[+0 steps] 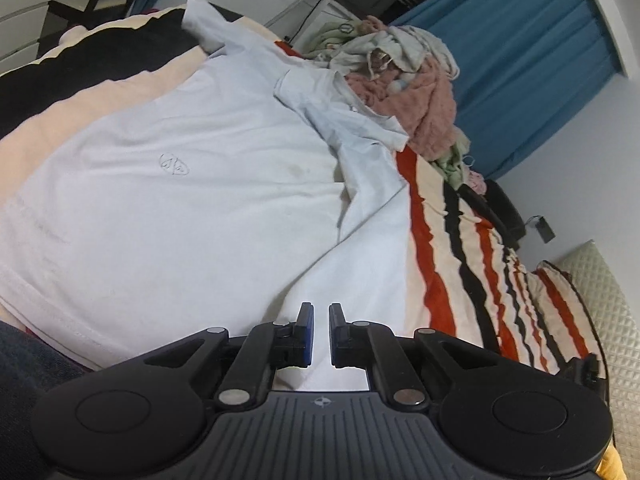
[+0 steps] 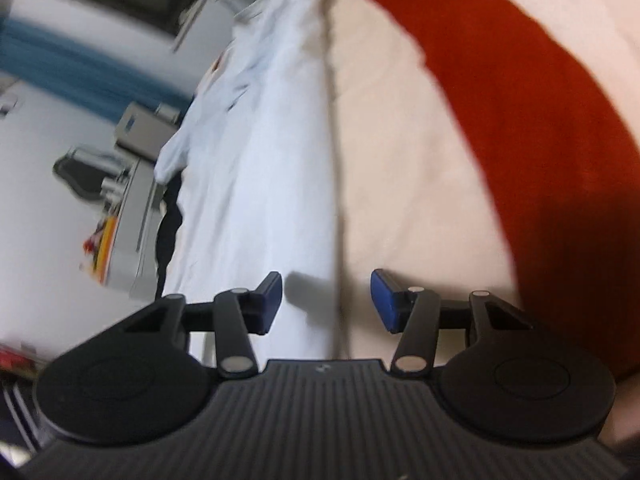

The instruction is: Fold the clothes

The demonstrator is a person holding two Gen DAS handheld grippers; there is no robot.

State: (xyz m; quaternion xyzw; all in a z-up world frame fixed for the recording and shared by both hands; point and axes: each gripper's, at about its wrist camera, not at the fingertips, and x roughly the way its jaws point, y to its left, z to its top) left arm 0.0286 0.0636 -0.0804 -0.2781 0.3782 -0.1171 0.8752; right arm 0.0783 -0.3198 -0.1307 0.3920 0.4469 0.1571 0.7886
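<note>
A white T-shirt [image 1: 192, 184] with a small line drawing on its chest lies spread on a striped blanket [image 1: 448, 264] on the bed. One sleeve is folded across near the collar. My left gripper [image 1: 321, 312] hovers over the shirt's lower part; its jaws stand a narrow gap apart with nothing between them. My right gripper [image 2: 326, 292] is open and empty. It sits low over the shirt's edge [image 2: 280, 184], where white cloth meets the cream and red blanket [image 2: 420, 184]. That view is blurred.
A heap of pink, green and white clothes [image 1: 404, 80] lies at the far end of the bed. Blue curtains [image 1: 532, 52] hang behind. A quilted pillow [image 1: 608, 320] is at the right. A cabinet with clutter [image 2: 124, 216] stands beside the bed.
</note>
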